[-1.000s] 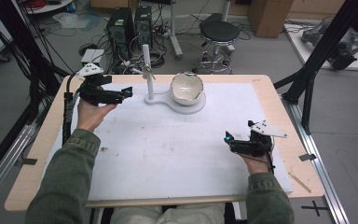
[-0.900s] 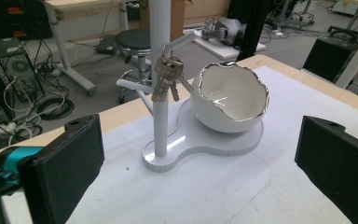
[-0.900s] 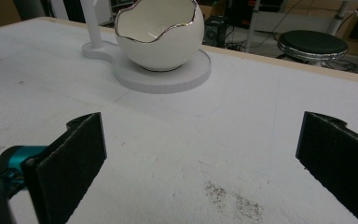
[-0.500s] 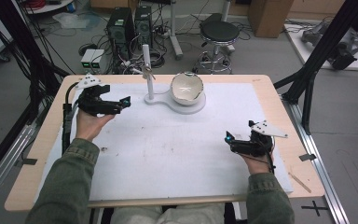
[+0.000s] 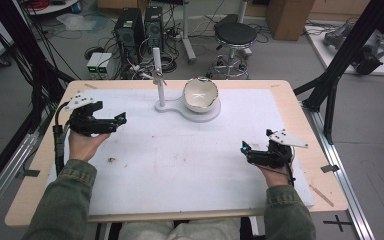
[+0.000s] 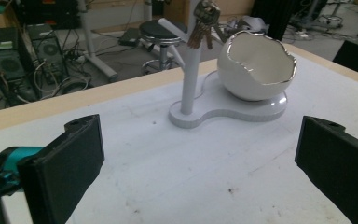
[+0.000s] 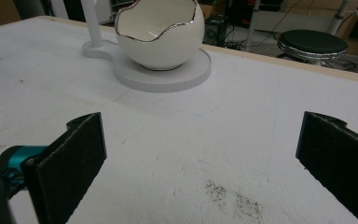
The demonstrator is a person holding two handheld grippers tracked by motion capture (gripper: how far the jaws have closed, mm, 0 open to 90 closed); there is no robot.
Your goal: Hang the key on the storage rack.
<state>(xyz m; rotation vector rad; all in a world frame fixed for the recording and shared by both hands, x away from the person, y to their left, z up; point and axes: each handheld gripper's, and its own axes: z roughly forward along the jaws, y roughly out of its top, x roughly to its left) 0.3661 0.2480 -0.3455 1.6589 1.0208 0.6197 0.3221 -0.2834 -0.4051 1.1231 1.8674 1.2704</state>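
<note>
A white eggshell-shaped bowl [image 5: 200,94] with a silver rim sits on a white stand base [image 5: 190,111] at the back middle of the table. A thin white post [image 5: 159,85] rises from that base, and a bunch of keys [image 6: 204,21] hangs from its arm. My left gripper [image 5: 121,119] hovers at the left of the mat, pointed toward the stand, open with nothing between its jaws. My right gripper [image 5: 244,148] rests low at the right front, also open and empty. The bowl [image 6: 256,65] [image 7: 158,32] stands well ahead of both grippers.
A white mat [image 5: 180,160] covers the wooden table [image 5: 310,125]. A small dark speck [image 5: 112,160] and scuff marks lie on the mat. Beyond the far edge are computer towers [image 5: 139,27], cables and a round stool [image 5: 235,35]. Black frame struts [image 5: 340,65] stand at the right.
My left gripper has drifted slightly toward me and to the left, away from the stand. The right gripper has stayed where it was.
</note>
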